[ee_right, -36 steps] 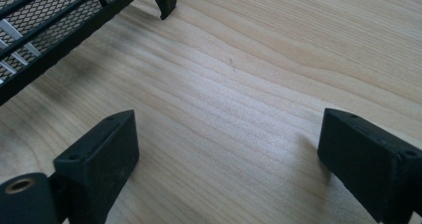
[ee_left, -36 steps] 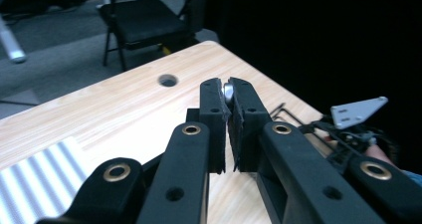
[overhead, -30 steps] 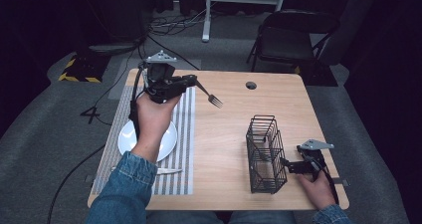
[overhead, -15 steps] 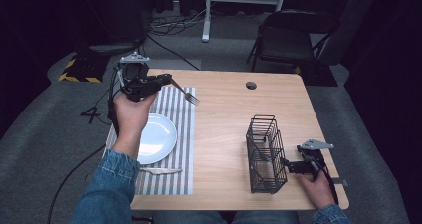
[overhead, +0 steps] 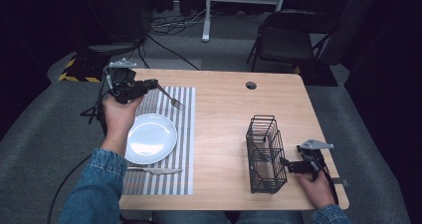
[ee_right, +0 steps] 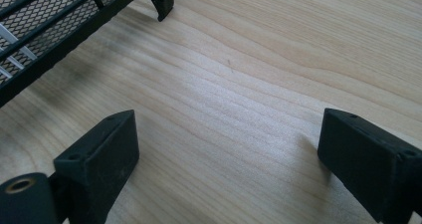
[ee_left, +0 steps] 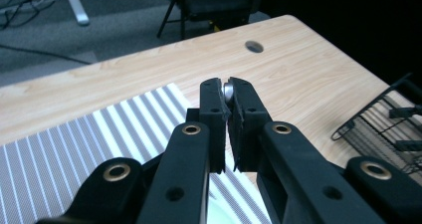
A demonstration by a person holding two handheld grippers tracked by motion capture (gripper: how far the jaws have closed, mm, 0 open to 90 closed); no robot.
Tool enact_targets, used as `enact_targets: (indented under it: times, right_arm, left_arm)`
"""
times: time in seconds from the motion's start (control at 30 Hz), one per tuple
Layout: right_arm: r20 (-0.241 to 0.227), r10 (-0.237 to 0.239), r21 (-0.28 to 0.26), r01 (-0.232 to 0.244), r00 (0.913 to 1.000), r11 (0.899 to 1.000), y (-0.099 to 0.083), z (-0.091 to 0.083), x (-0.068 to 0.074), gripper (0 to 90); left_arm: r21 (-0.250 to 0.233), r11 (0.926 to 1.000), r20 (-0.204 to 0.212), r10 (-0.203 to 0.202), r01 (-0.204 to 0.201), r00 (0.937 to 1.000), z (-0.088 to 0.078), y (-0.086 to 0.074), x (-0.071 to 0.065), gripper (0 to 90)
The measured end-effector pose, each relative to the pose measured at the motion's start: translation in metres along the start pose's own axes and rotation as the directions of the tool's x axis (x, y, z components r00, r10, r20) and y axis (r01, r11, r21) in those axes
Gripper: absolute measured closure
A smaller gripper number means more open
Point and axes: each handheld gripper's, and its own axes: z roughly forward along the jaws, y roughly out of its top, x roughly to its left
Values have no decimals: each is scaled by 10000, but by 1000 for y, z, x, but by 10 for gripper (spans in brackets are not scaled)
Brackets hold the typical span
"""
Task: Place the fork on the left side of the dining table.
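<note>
Left hand-held gripper [overhead: 149, 84] up over the far left corner of the table [overhead: 234, 114], jaws pinched tight on a fork [overhead: 169, 97]. Fork handle clamped, tines angled out and down toward the right, hanging above the striped placemat [overhead: 184, 134]. From the left gripper view, left hand-held gripper [ee_left: 228, 102] nearly closed, a sliver of silver fork [ee_left: 228, 90] handle caught between the black pads, striped placemat [ee_left: 74, 144] and pale wood of the table [ee_left: 298, 69] beyond.

On the placemat, white plate [overhead: 151, 138] sitting near the left edge, just below the raised hand. Knife [overhead: 154, 170] lying flat on the placemat below the plate, near the front edge, apart from the plate rim.

Over on the right, black wire basket [overhead: 265, 154] standing upright on the table, near the front right corner. Right hand-held gripper [overhead: 291, 165] low on the table just beside the basket's right side, pointing at it. From the right gripper view, right hand-held gripper [ee_right: 224, 154] spread wide, nothing between the jaws but bare table [ee_right: 278, 59], corner of the wire basket [ee_right: 59, 15] at upper left.

Black chair [overhead: 293, 35] on the grey floor beyond the table, cables [overhead: 169, 27] trailing across the floor at the back.
</note>
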Motion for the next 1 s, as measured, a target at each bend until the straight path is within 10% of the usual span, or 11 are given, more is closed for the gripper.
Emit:
enact_targets:
  times: [1.0]
  right_arm:
    - [4,-8,-5,8,10000,10000,0,0,0,91]
  left_arm:
    - [1060,9887,-840,-969,1056,9917,50,-14,50,857]
